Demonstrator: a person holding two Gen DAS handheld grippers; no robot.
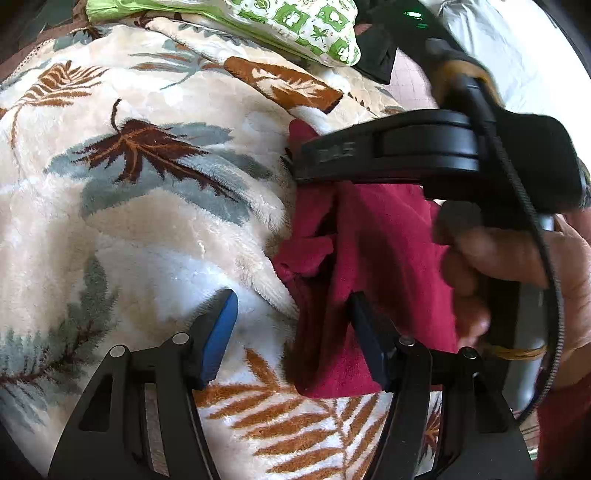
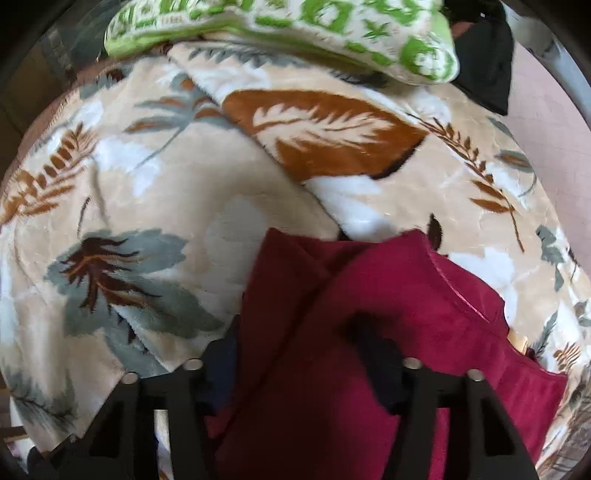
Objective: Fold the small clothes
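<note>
A crumpled dark red garment of soft knit cloth (image 1: 384, 258) lies on a plush cream blanket printed with grey, brown and orange leaves (image 1: 147, 206), towards the right of the left wrist view and in the lower middle of the right wrist view (image 2: 332, 332).

Only the left wrist view shows the other tool: the right gripper (image 1: 295, 162) reaches in from the right, its black body lying level across the frame and its tip at the far edge of the red cloth. The person's bare right hand (image 1: 517, 266) wraps the handle just above the garment's right side. From this side its fingers cannot be told apart, and whether they pinch the cloth cannot be told.

The left gripper (image 1: 291, 332) stands wide, one blue-padded finger (image 1: 221, 332) over bare blanket and the other finger over the near edge of the garment, nothing held between them.

Only the right wrist view shows the garment's pink-stitched hem (image 2: 461, 291) running down its right side, and a fold crossing its middle. Here the right gripper's (image 2: 295, 354) dark fingers are spread, with red cloth lying across the gap; whether they touch it is unclear through the blur.

A green-and-white patterned pillow (image 2: 295, 29) lies at the blanket's far edge in both views, with a black cloth (image 2: 484, 62) beside it.
</note>
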